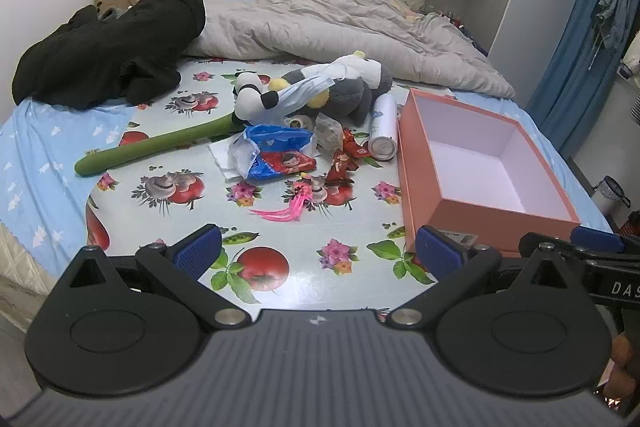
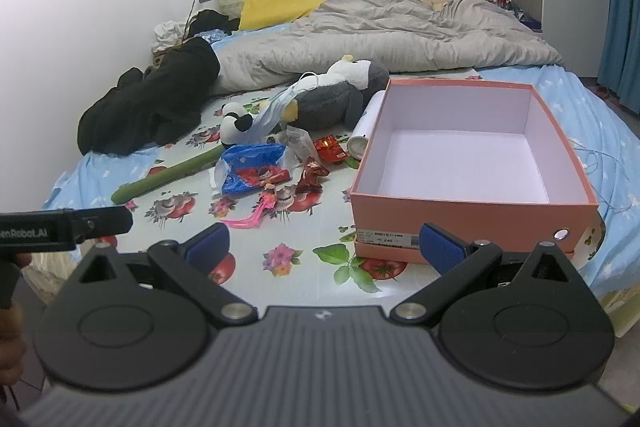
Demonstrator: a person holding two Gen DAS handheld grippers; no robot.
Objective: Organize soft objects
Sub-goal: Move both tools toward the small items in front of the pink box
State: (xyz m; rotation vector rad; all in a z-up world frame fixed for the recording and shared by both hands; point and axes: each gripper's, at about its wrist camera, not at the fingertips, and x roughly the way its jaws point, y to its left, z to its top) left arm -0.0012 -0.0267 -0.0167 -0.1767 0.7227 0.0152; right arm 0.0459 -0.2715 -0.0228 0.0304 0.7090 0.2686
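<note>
A pile of things lies mid-bed on a fruit-print mat: a grey and white plush penguin, a panda plush on a long green stalk, a blue face mask, a blue and red snack bag. An open, empty salmon box stands to the right. My left gripper is open and empty at the bed's near edge. My right gripper is open and empty beside the box's near corner.
A white spray can lies against the box. Red candy wrappers and a pink tassel doll lie near it. Black clothes and a grey quilt cover the far bed.
</note>
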